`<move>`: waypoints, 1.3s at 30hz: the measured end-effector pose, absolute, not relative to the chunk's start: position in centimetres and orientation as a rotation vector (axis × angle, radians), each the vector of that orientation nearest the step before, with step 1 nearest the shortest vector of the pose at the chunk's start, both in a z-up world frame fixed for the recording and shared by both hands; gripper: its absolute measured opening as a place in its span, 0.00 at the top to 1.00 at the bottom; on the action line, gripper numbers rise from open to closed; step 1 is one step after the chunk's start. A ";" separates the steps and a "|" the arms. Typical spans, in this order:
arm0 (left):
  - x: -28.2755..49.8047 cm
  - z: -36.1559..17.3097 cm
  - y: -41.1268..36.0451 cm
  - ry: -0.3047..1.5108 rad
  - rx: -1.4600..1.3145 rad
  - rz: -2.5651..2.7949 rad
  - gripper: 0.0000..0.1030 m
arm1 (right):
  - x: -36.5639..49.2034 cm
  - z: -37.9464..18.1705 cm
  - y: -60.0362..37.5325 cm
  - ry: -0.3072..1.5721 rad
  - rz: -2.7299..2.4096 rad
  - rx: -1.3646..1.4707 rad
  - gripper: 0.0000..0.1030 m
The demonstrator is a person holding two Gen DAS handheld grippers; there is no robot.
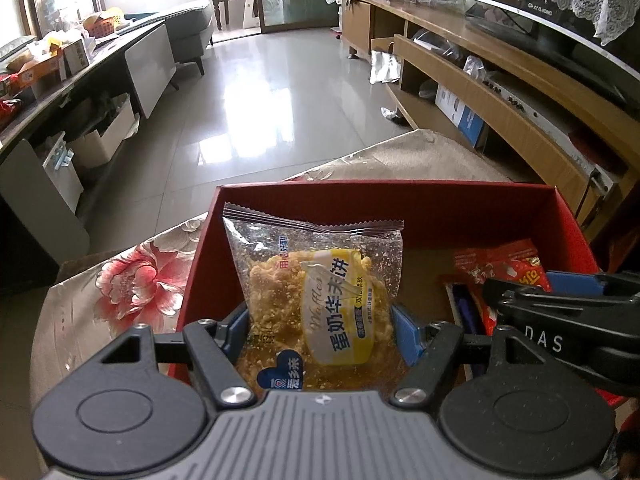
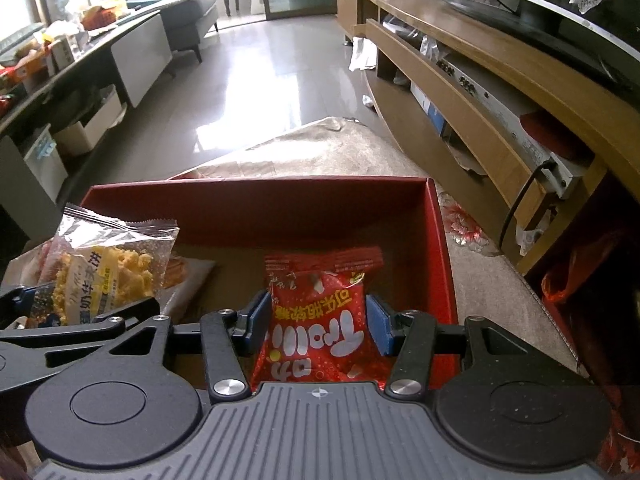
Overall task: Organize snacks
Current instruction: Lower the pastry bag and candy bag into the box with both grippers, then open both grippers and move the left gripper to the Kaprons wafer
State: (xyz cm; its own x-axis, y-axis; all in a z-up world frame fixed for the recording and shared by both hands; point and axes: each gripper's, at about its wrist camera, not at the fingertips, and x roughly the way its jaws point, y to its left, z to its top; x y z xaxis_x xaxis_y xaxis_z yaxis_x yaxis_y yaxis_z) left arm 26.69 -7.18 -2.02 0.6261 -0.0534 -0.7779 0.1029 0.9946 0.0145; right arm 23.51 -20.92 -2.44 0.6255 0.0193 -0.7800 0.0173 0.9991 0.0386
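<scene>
Holding a clear waffle packet (image 1: 316, 300) in the left hand-held gripper (image 1: 320, 330), with the 2 blue pads (image 1: 406, 336) pressing on its sides. Hanging over the left part of the red box (image 1: 400, 196), not lying down in it. Looking light and soft, with crackly, slippery wrap. Looking crumbly too: yellow bits sitting loose inside, so probably breaking more under a hard squeeze. Gripping low on the packet, where the cake fills it out, likely safer than pinching the thin zigzag edge at the top.

Holding a red candy packet (image 2: 320, 320) in the right hand-held gripper (image 2: 318, 322), pads tight on both sides. Hanging over the right part of the red box. Looking puffy, light and shiny, probably sliding easily if held loosely.

Pointing both hand-held grippers forward and a bit down into the box, side by side and near each other, left one showing at the left edge of the right view. Sitting on a flowery cloth (image 1: 132, 280) over the tabletop, the box showing another packet (image 2: 180, 270) lying flat at the bottom. Seeming best to lower gently and let go softly.
</scene>
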 end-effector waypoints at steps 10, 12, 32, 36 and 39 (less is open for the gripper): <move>26.8 -2.0 -7.0 0.901 0.050 -0.091 0.28 | 23.3 -2.3 -20.7 0.895 -0.005 0.036 0.40; 26.6 -1.9 -6.9 0.899 0.048 -0.089 0.28 | 23.2 -2.1 -20.8 0.888 -0.010 0.032 0.36; 24.8 0.3 -5.5 0.859 -0.002 -0.099 0.27 | 21.6 0.1 -21.2 0.819 -0.012 0.036 0.25; 24.0 0.8 -4.4 0.851 -0.018 -0.097 0.26 | 21.2 0.5 -20.8 0.805 0.002 0.029 0.24; 23.4 1.1 -2.9 0.853 -0.042 -0.092 0.26 | 20.9 0.9 -20.3 0.800 0.017 0.020 0.23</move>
State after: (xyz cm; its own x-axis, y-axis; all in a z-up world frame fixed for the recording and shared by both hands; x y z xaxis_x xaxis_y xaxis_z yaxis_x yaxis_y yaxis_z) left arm 23.42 -2.87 1.14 0.6538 -0.0976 -0.7503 0.0637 0.9952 -0.0740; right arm 20.87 -20.34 0.85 0.6967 0.0227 -0.7170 -0.0074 0.9997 0.0245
